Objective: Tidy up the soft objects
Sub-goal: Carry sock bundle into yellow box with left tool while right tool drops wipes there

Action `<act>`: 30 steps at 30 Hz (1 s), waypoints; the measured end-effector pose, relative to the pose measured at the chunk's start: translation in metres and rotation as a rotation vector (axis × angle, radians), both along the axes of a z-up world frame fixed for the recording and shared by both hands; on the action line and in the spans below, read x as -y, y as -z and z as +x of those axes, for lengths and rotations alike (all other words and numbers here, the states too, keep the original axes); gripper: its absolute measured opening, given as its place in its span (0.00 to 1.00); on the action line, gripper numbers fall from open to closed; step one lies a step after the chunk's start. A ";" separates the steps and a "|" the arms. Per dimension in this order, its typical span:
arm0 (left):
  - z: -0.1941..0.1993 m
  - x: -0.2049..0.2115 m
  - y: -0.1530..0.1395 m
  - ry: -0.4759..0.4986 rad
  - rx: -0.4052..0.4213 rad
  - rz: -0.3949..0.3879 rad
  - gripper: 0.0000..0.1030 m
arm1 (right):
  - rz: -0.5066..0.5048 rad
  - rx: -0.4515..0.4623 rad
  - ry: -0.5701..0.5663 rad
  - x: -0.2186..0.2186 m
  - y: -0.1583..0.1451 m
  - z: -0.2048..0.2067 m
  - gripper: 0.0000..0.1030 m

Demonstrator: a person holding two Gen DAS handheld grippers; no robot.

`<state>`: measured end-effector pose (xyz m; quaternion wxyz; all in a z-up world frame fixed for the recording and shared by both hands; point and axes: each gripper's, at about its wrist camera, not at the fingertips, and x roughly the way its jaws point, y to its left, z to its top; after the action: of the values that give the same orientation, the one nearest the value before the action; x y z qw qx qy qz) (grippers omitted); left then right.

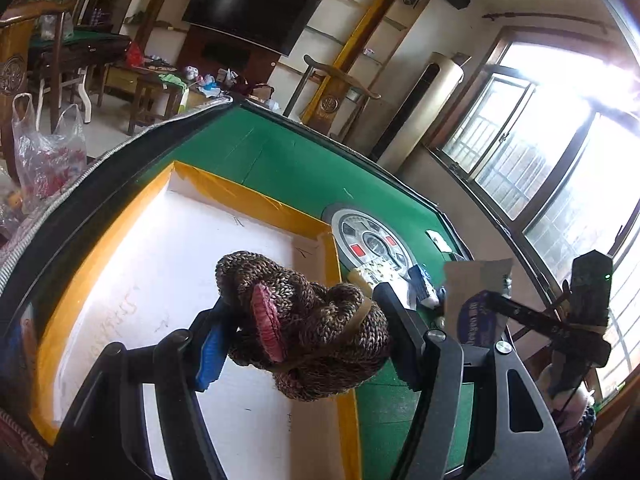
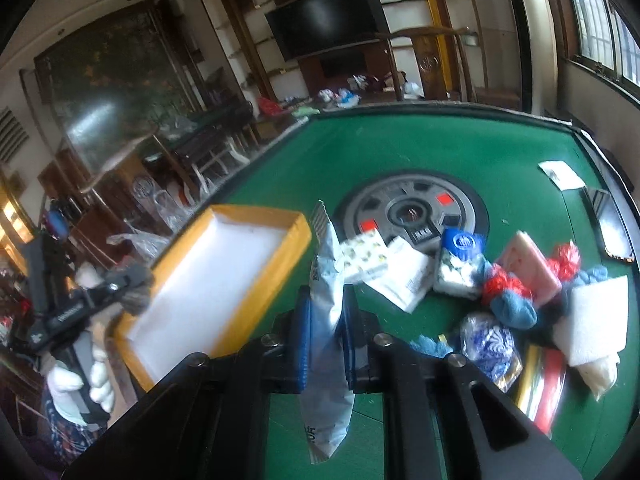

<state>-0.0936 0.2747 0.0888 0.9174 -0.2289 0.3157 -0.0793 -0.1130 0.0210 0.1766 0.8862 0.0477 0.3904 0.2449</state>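
My left gripper (image 1: pixel 300 312) is shut on a brown knitted bundle (image 1: pixel 308 324) bound with a rubber band, held above the near right corner of the yellow-rimmed white tray (image 1: pixel 120 240). My right gripper (image 2: pixel 326 312) is shut on a pale blue and white soft packet (image 2: pixel 326 344), held above the green table just right of the tray (image 2: pixel 256 216). The left gripper shows in the right wrist view (image 2: pixel 138 292) at the tray's left side. The right gripper with its packet shows in the left wrist view (image 1: pixel 480 312).
A pile of soft items lies on the green table (image 2: pixel 460 148) at right: tissue packs (image 2: pixel 404 272), blue socks (image 2: pixel 514 308), a white sponge (image 2: pixel 594 320), a pink pack (image 2: pixel 532 268). A round grey hub (image 2: pixel 412 212) sits mid-table. A phone (image 2: pixel 608 224) lies by the right edge.
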 end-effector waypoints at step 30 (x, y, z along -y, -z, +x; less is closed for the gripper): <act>0.136 -0.033 0.058 -0.066 -0.275 -0.033 0.69 | -0.011 -0.228 -0.097 -0.162 0.072 0.120 0.35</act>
<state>0.0425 0.3081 0.0310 0.8637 -0.2627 0.4295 -0.0223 0.0072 0.1835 0.1049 0.8235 0.0515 0.4917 0.2783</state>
